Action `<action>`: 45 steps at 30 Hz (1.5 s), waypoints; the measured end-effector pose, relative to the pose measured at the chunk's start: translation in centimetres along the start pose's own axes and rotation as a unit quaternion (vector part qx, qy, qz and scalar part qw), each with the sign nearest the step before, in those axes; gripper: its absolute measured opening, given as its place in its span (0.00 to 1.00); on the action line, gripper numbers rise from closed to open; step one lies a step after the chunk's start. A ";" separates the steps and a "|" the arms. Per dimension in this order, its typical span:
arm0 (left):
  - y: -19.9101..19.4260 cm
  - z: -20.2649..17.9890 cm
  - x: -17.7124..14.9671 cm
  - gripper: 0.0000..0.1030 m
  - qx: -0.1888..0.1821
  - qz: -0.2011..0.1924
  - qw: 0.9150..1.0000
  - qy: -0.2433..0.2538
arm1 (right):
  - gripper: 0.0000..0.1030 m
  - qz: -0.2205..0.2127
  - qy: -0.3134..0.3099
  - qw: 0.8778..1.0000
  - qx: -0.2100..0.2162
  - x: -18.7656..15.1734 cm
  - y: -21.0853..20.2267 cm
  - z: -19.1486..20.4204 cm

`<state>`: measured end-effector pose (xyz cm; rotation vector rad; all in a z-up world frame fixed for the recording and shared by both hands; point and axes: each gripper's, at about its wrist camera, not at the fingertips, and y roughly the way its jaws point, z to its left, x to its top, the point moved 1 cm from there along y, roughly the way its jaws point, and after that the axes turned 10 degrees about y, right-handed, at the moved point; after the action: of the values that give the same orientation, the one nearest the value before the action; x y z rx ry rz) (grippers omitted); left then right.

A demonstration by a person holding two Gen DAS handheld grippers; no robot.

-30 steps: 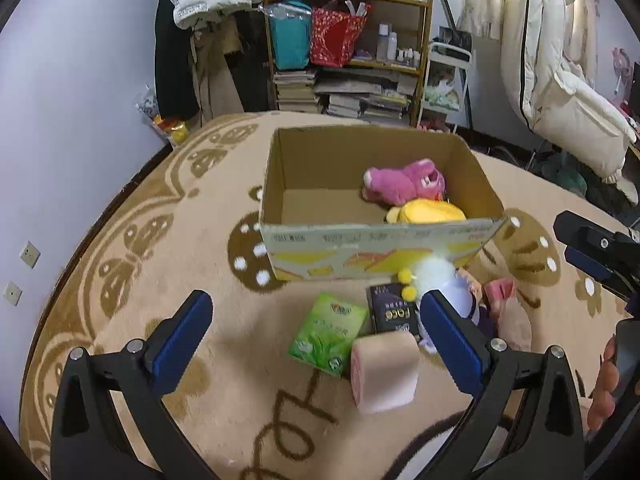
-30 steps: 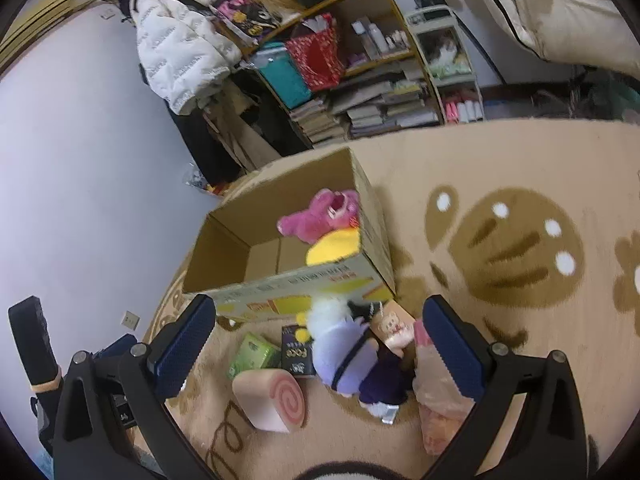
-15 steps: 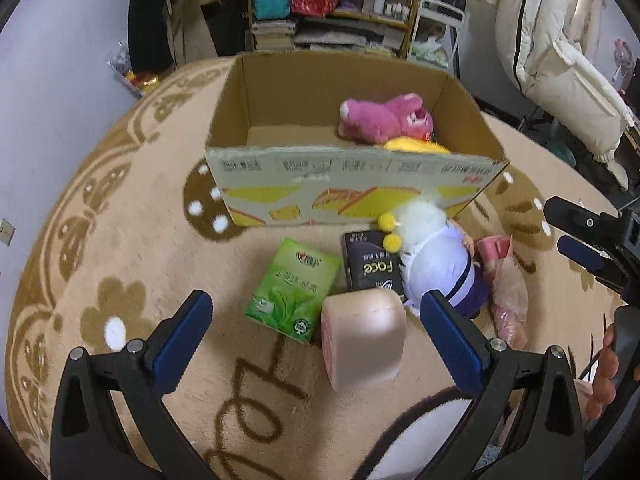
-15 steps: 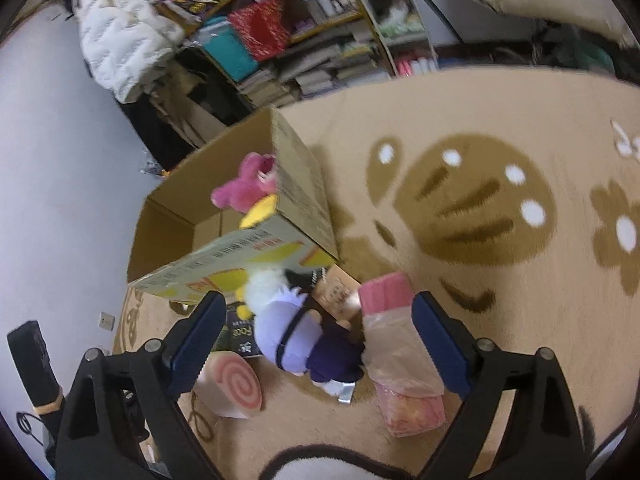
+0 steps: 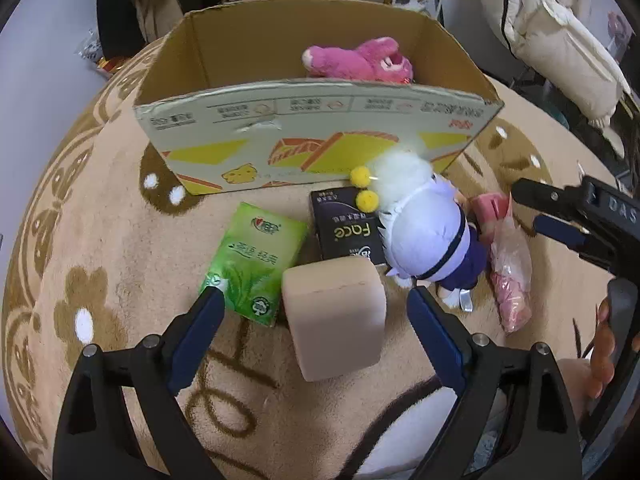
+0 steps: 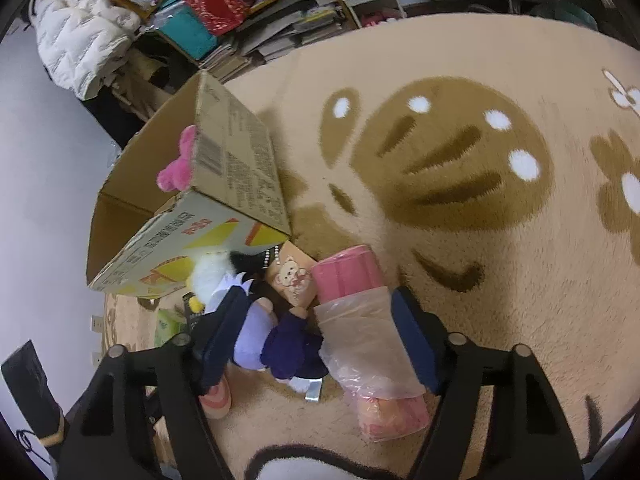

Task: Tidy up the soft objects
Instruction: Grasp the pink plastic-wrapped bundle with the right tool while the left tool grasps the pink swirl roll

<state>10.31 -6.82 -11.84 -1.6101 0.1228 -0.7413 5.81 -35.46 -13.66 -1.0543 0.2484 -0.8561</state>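
Beige pile rug (image 5: 100,216) with brown flower and mushroom motifs and white dots underfoot. Behind it, wooden shelving (image 6: 304,4) crammed with stacked books, a teal bag (image 6: 188,32) and a red patterned bag (image 6: 218,0); white quilted puffer jacket (image 6: 76,32) hung at its left. Cream padded coat (image 5: 560,36) draped at far right in the left wrist view, pale lilac wall (image 5: 44,64) at left.
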 end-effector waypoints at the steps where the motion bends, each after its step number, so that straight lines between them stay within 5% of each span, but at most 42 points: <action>1: 0.1 -0.2 0.0 0.86 0.001 0.001 1.000 0.004 | 0.75 0.003 0.003 1.000 0.000 0.0 0.2 -0.1; 12: 2.0 -0.3 -0.5 0.52 -0.028 0.029 0.999 -0.020 | 0.65 0.048 0.013 0.999 -0.005 0.5 2.9 -0.3; 36: 2.8 -1.2 -0.4 0.45 -0.011 0.021 1.000 -0.010 | 0.59 0.078 0.012 0.993 -0.087 0.2 6.5 0.1; 45: 2.9 -1.9 -0.5 0.45 0.001 0.019 1.000 0.003 | 0.58 0.075 0.031 0.994 -0.067 0.2 6.3 -0.6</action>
<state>9.93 -8.75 -14.68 -1.6004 0.1565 -0.7180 8.68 -34.63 -19.23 -1.1195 0.4375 -0.7454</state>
